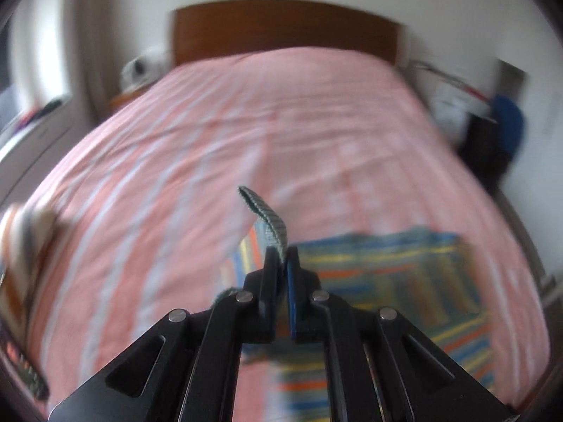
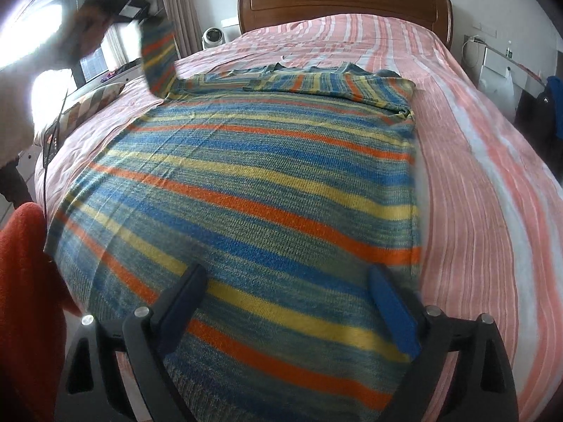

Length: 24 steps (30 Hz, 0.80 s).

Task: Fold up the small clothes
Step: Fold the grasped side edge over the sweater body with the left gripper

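A striped sweater (image 2: 246, 183) in blue, green, yellow and orange lies flat on the pink striped bed (image 2: 475, 176). Its right sleeve (image 2: 352, 88) is folded across the chest. My left gripper (image 1: 280, 253) is shut on the cuff of the left sleeve (image 1: 267, 218) and holds it raised above the bed; it also shows blurred in the right wrist view (image 2: 116, 3) with the sleeve (image 2: 158, 59) hanging from it. My right gripper (image 2: 285, 277) is open and empty, low over the sweater's hem.
A wooden headboard (image 2: 345, 0) stands at the far end. A patterned pillow (image 2: 95, 102) lies at the bed's left edge. A red cloth (image 2: 24, 281) is at the near left. A white camera (image 2: 213, 37) sits beside the headboard. Furniture (image 2: 538, 105) stands at the right.
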### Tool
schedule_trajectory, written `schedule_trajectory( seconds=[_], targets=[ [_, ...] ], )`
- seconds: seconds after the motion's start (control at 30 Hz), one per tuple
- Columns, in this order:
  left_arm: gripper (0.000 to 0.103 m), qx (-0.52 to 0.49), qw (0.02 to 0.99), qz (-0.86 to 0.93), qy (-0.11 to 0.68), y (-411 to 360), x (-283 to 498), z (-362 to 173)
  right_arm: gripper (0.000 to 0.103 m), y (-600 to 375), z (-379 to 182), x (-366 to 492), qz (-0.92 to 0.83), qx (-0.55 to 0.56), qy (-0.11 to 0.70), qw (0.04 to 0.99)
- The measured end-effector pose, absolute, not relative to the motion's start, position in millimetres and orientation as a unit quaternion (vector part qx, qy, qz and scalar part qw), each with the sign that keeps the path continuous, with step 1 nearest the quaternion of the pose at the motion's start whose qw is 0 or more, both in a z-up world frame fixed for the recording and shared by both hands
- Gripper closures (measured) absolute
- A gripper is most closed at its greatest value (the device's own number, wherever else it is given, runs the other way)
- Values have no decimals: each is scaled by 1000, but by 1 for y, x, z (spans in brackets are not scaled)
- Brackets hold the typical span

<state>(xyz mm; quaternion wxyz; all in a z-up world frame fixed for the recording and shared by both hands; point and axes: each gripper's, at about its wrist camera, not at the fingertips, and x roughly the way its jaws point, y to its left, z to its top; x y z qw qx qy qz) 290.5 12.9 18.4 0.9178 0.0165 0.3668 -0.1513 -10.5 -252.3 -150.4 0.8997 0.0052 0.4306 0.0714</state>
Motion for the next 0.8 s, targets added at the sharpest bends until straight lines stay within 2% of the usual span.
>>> schedule_trajectory(
  seconds=[0.13, 0.17, 0.2, 0.23, 0.27, 0.4, 0.57, 0.63, 0.77, 0.8],
  targets=[
    [96, 49, 905, -211, 367, -79, 278, 2, 10, -252, -150, -12, 74, 2, 430, 900],
    [79, 55, 895, -226, 380, -102, 276, -14, 10, -252, -151, -13, 74, 2, 430, 900],
    [40, 60, 884, -236, 400, -114, 277, -27, 10, -252, -151, -13, 74, 1, 430, 900],
    [24, 66, 868, -237, 432, -127, 284, -46, 10, -251, -151, -14, 74, 0, 430, 900],
    [19, 64, 869, -232, 433, -130, 282, -52, 10, -251, -151, -15, 74, -1, 430, 900],
    [19, 40, 873, -211, 437, -98, 291, -67, 10, -251, -151, -21, 79, -1, 430, 899],
    [19, 6, 879, -132, 459, -10, 313, -77, 9, -253, -152, -18, 85, 1, 432, 898],
    [21, -16, 865, -123, 486, 19, 324, -94, 9, -252, -152, -17, 84, -1, 433, 898],
    [22, -74, 820, -164, 543, 30, 331, -131, 8, -252, -153, -16, 82, -3, 433, 898],
    [36, -81, 814, -169, 550, 28, 330, -138, 7, -251, -153, -16, 80, -4, 433, 898]
  ],
)
